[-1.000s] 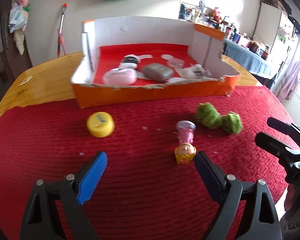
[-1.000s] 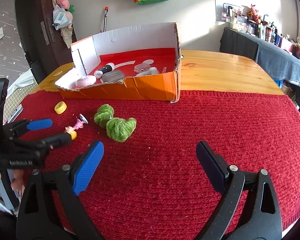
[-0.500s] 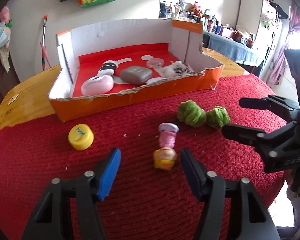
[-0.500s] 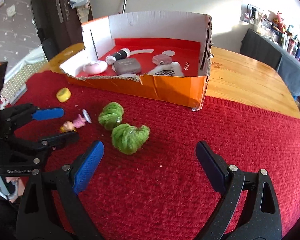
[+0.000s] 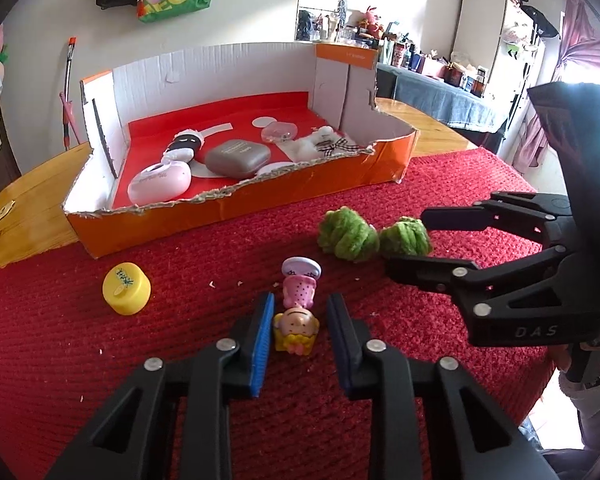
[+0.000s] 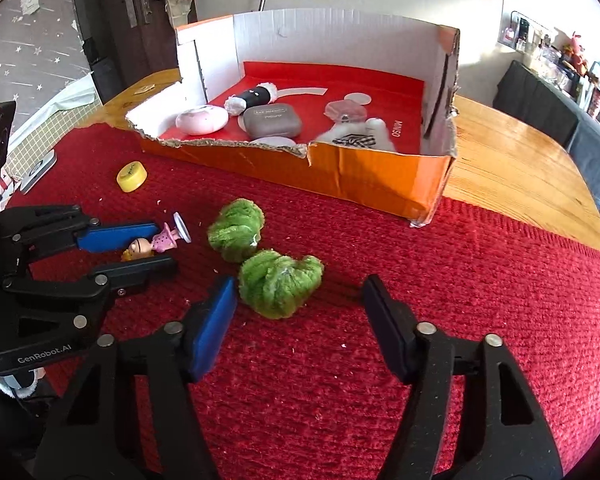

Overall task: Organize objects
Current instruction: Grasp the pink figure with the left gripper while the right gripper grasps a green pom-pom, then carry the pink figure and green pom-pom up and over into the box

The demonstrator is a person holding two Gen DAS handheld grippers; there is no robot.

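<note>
Now my left claw (image 5: pixel 298 334) is spread around the little doll (image 5: pixel 297 312) lying on the desk, not yet pinching. My right claw (image 6: pixel 300 314) gapes before the green yarn ball (image 6: pixel 278 286). Next: squeeze, then lift toward the orange box (image 5: pixel 236 200) beyond.

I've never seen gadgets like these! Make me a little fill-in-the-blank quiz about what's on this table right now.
1. The left claw has its two fingers on either side of a small ____ lying on the red cloth.
2. The bottle cap left of that toy is ____ in colour.
3. The right claw is open around a fuzzy ____ ball.
4. The grey case lies inside the orange ____.

Missing words: doll; yellow; green; box
</note>
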